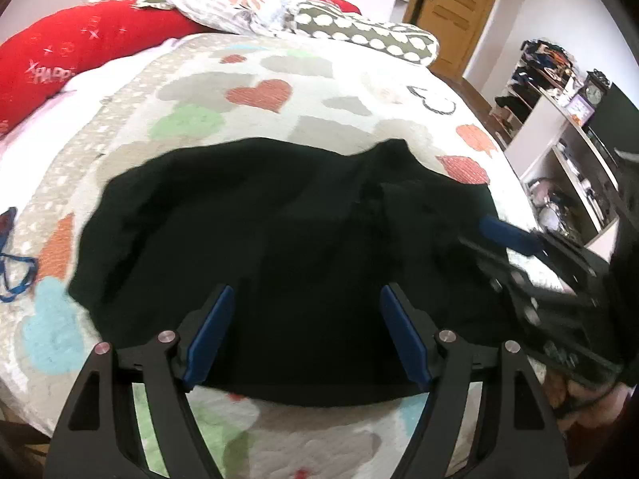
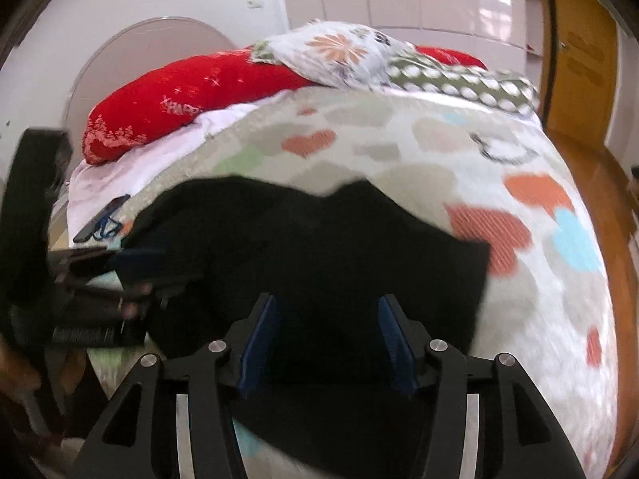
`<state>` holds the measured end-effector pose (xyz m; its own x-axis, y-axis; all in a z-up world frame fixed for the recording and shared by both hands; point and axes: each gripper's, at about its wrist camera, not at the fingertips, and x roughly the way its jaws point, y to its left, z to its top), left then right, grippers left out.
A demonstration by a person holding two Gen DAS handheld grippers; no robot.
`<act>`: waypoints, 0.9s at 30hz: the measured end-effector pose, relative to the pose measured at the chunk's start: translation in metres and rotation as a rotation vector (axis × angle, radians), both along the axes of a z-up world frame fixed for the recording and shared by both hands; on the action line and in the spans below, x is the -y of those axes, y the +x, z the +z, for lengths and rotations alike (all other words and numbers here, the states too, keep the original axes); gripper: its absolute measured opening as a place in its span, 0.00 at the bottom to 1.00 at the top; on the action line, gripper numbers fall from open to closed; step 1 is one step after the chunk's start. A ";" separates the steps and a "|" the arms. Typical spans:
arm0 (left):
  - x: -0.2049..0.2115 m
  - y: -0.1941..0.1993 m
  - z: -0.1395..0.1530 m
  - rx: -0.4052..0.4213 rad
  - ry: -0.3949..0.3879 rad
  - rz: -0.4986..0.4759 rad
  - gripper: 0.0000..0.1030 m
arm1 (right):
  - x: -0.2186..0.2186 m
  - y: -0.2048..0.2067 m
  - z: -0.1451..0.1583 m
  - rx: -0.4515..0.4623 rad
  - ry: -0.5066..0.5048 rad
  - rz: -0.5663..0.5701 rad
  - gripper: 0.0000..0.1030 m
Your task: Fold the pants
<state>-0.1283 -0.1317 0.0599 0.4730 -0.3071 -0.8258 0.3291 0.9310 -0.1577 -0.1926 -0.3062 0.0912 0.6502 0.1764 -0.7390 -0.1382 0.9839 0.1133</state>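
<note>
— What's in front of you?

— The bed (image 1: 247,80), with the black pants (image 1: 279,219) spread across its near middle. Red pillow (image 1: 72,52) far left, shelves (image 1: 559,139) far right.

— And the jaws?

— I see my left gripper (image 1: 305,299) wide apart over the pants, holding nothing. My right gripper (image 2: 325,311) is parted too, nothing pinched, cloth below.

pants (image 1: 279,219) on bedspread (image 1: 319,119), pillows (image 1: 100,48) behind

red pillow (image 1: 80,52), "HAPP" (rest hidden)
</note>
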 end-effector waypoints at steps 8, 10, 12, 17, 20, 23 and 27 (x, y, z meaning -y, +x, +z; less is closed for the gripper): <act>-0.028 0.004 0.002 -0.010 -0.018 0.062 0.76 | -0.021 0.037 -0.021 -0.046 0.010 0.025 0.54; -0.037 0.006 0.001 -0.028 -0.047 0.078 0.77 | -0.027 0.042 -0.031 -0.066 -0.003 0.022 0.56; -0.045 0.006 0.001 -0.043 -0.079 0.092 0.80 | -0.029 0.043 -0.037 -0.078 -0.004 0.021 0.57; -0.073 0.005 -0.003 -0.064 -0.130 0.147 0.80 | -0.025 0.033 -0.021 -0.047 0.009 0.030 0.57; -0.091 0.003 -0.008 -0.078 -0.165 0.202 0.80 | -0.026 0.030 -0.018 -0.035 0.015 0.051 0.59; -0.108 0.002 -0.014 -0.098 -0.194 0.253 0.81 | -0.030 0.036 -0.032 -0.088 -0.007 0.068 0.62; -0.125 -0.001 -0.022 -0.111 -0.224 0.312 0.81 | -0.028 0.035 -0.015 -0.049 -0.003 0.069 0.62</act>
